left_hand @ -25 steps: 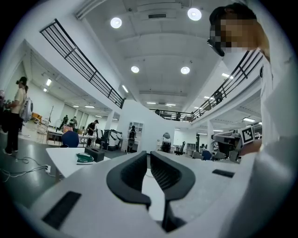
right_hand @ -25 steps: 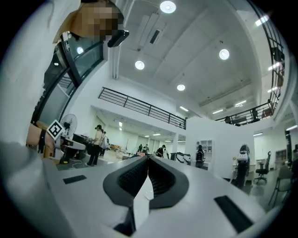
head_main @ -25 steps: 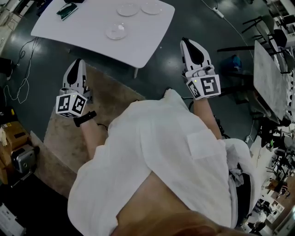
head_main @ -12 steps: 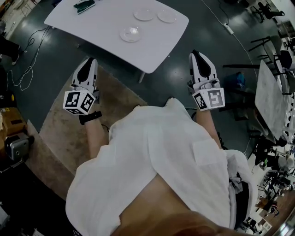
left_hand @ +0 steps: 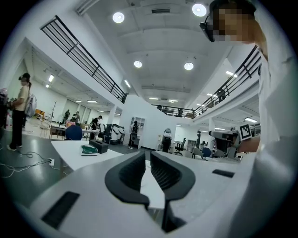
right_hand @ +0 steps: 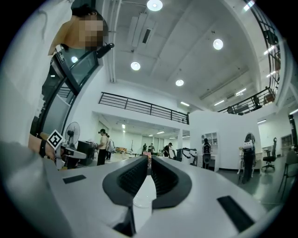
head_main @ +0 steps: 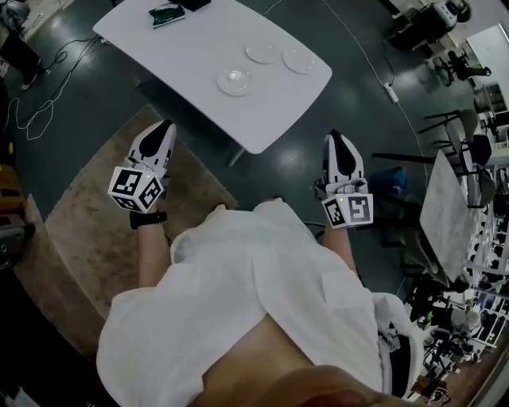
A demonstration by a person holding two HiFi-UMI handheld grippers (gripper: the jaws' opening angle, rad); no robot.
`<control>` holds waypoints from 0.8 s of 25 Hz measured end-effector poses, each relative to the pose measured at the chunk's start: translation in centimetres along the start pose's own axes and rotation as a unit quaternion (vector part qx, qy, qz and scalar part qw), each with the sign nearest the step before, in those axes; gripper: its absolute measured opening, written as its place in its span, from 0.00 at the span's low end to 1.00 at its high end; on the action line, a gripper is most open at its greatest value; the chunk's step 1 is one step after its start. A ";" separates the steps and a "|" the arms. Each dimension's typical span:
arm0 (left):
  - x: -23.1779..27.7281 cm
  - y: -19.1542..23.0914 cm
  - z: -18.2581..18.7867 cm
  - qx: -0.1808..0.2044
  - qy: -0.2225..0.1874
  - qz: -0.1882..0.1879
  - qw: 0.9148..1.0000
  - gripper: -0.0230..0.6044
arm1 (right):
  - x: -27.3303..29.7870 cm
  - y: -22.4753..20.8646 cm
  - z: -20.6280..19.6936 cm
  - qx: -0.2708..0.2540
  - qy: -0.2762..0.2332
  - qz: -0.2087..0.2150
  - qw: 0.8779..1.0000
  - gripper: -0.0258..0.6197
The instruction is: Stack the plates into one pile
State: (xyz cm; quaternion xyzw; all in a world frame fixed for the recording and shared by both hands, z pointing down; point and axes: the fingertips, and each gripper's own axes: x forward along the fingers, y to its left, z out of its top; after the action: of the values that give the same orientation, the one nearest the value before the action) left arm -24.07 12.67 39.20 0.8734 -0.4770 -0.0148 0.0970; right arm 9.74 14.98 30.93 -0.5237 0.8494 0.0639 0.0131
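Head view gives me the white tabletop [head_main: 191, 95] ahead, carrying three plates that lie singly. The clear plate [head_main: 235, 80] is nearest, with a second plate [head_main: 262, 52] and a third plate [head_main: 299, 60] beyond it, side by side, none touching. A green item [head_main: 167, 14] sits at the far end. My left tool [head_main: 165, 127] hangs over the rug [head_main: 87, 230] and my right tool [head_main: 333, 138] over dark floor. Both are short of the tabletop and both clenched on nothing. Left gripper view sees the tabletop edge-on, the green item beside a black box [left_hand: 99, 146]; I cannot make out the plates there. Right gripper view faces the hall, where a person [right_hand: 101, 148] stands near a fan [right_hand: 72, 132].
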 end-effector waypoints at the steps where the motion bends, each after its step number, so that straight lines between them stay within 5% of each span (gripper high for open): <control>1: 0.1 0.1 -0.1 -0.002 0.001 -0.001 1.000 0.09 | 0.0 0.0 -0.1 0.002 0.003 0.000 1.000 0.09; 20: 11.6 2.8 -3.9 -0.026 0.067 0.020 0.997 0.09 | 10.6 -5.8 -4.1 -0.001 0.036 0.071 0.997 0.09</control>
State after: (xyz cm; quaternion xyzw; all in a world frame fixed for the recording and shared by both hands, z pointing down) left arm -19.64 2.09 44.33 0.8597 -0.4866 0.0330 0.1518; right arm 10.34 2.51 33.49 -0.4636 0.8845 0.0470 -0.0223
